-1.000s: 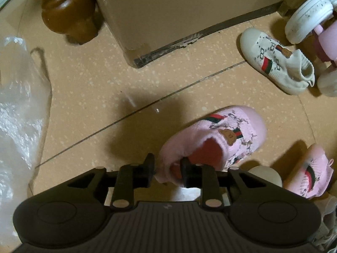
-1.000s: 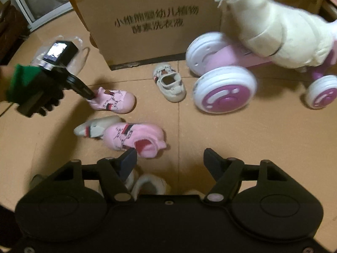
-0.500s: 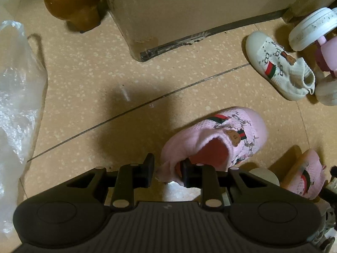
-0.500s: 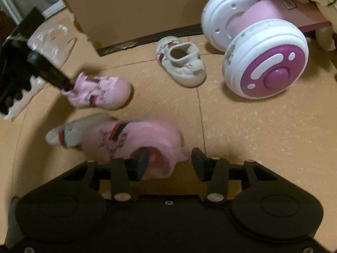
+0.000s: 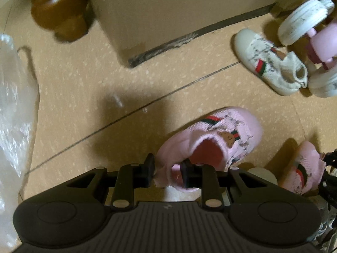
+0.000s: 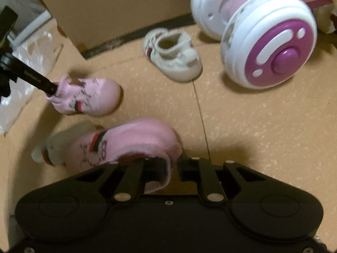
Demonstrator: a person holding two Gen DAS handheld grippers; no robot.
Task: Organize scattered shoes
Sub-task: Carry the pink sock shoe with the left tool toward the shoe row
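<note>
Speckled tan floor tiles [image 5: 84, 88] with dark grout lines run under everything. Nearest the right wrist camera, the right gripper [image 6: 162, 168] has its fingers clamped on the heel collar of a pink baby shoe [image 6: 130, 143], one finger inside the opening and the other outside. Just behind that shoe lies a whitish shoe on its side [image 6: 56, 145], its sole showing. In the left wrist view, the left gripper [image 5: 167, 168] pinches the heel of a second pink shoe [image 5: 221, 135] in the same way, one finger inside the red lining; that shoe's toe points away, toward the box. Farther off, a cream shoe [image 5: 271, 63] with a red-and-green stripe sits upright, close beside the white and purple wheels of a ride-on toy [image 6: 271, 42]. A cardboard box [image 5: 168, 10] stands behind them, with a turned wooden leg [image 5: 59, 14] and a crumpled clear plastic bag [image 5: 14, 109] to its left.
</note>
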